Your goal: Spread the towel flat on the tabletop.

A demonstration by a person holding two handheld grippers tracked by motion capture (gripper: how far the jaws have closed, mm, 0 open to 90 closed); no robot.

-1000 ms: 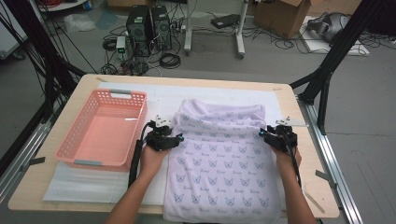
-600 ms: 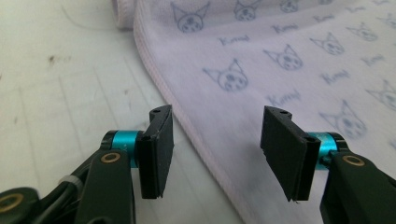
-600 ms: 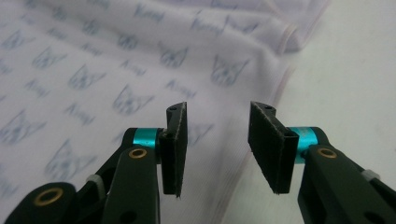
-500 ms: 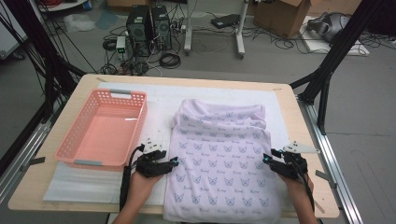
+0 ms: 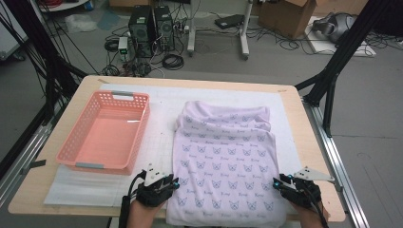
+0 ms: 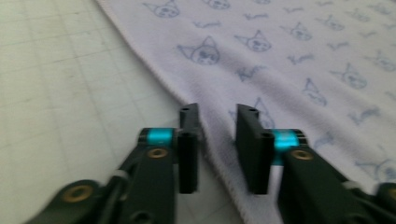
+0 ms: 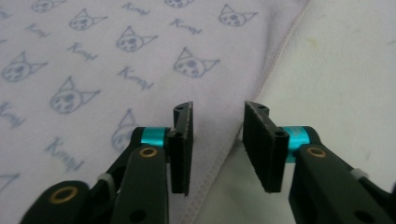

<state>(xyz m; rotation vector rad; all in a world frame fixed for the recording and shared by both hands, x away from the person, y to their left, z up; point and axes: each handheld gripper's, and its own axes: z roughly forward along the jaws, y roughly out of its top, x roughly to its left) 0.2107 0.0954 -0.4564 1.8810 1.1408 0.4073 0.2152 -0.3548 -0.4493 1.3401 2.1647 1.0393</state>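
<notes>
One lilac cloth (image 5: 227, 159) printed with cat faces lies flat on the white mat (image 5: 164, 107), beside one pink basket (image 5: 105, 133) that holds nothing. Two grippers sit at the cloth's near corners. The left gripper (image 6: 217, 140) straddles the cloth's left hem, its jaws just closing, narrow but not yet pressing. The right gripper (image 7: 217, 135) straddles the right hem likewise, jaws closing with a gap left. The gripper views show the stitched edge between the jaws; the high view shows the folded far end

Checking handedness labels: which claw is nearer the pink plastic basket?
Left. The left claw sits just below the pink plastic basket's near corner; the right claw is across the lilac cat-print cloth.
</notes>
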